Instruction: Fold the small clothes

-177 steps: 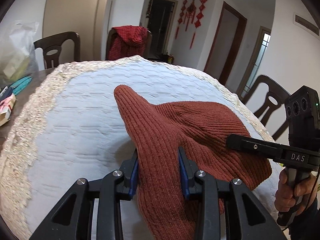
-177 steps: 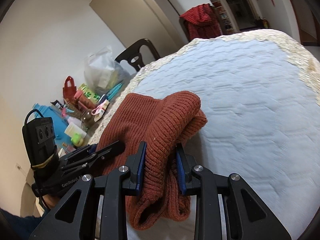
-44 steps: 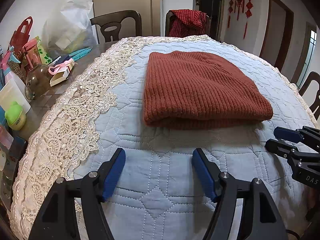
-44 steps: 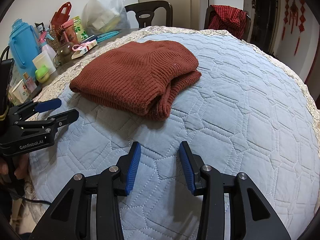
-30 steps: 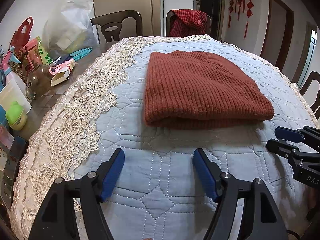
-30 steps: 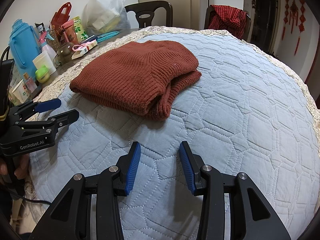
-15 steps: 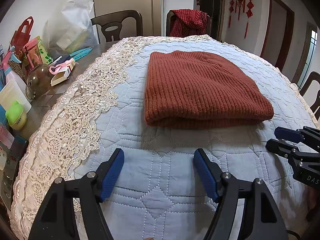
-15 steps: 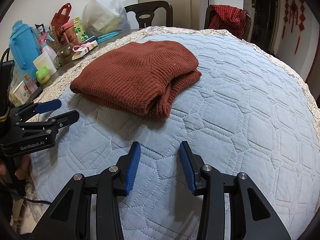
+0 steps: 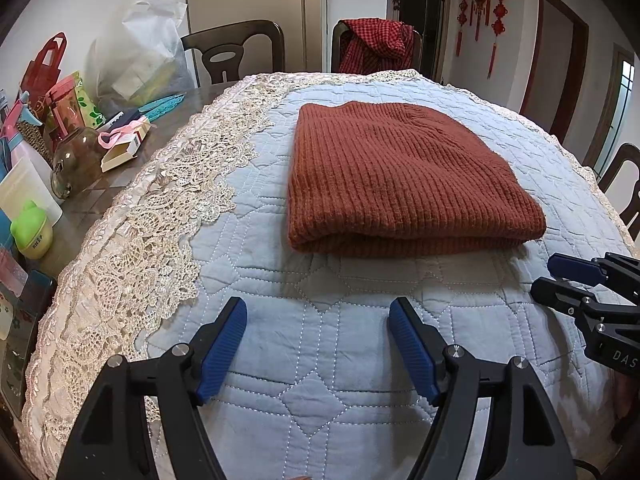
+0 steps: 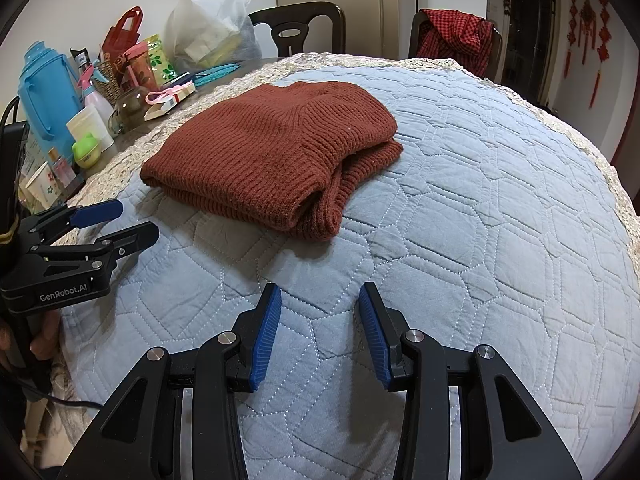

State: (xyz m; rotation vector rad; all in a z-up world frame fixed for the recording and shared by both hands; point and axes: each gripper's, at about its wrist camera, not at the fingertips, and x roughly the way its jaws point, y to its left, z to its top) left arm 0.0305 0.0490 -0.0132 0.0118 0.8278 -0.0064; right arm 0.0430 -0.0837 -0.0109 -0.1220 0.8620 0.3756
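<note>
Your left gripper (image 9: 318, 312) hangs over bare quilt, its ribbed blue pads (image 9: 224, 346) spread wide with nothing between them. Straight ahead of those fingers lies the rust-brown knit sweater (image 9: 400, 178), folded into a thick, rounded rectangle, its chunky vertical ribbing running away from you and its doubled fold edge facing you. It sits flat on the pale blue quilted cover (image 9: 320, 360), a soft cotton-looking cloth stitched in white hexagons and diamonds.

Your right gripper (image 10: 319, 310) is parted too, narrower than the left, its jaws empty over the quilt. Ahead of it and a little to the left you see the sweater's (image 10: 276, 152) open side: stacked layers curl at the corner, and a ribbed band shows on top. Neither gripper touches the knit.

Off the left gripper's left, the quilt ends in a cream lace border (image 9: 132, 240), scalloped and openwork. Beyond it the dark glossy table (image 9: 100, 196) holds clutter: a round glass jar (image 9: 76, 162), a lime-green plastic container (image 9: 32, 229), a crinkled translucent bag (image 9: 140, 52). From the right view a tall blue plastic jug (image 10: 48, 96) stands far left. A red checked garment (image 9: 376, 44) drapes a dark wooden chair past the sweater.
</note>
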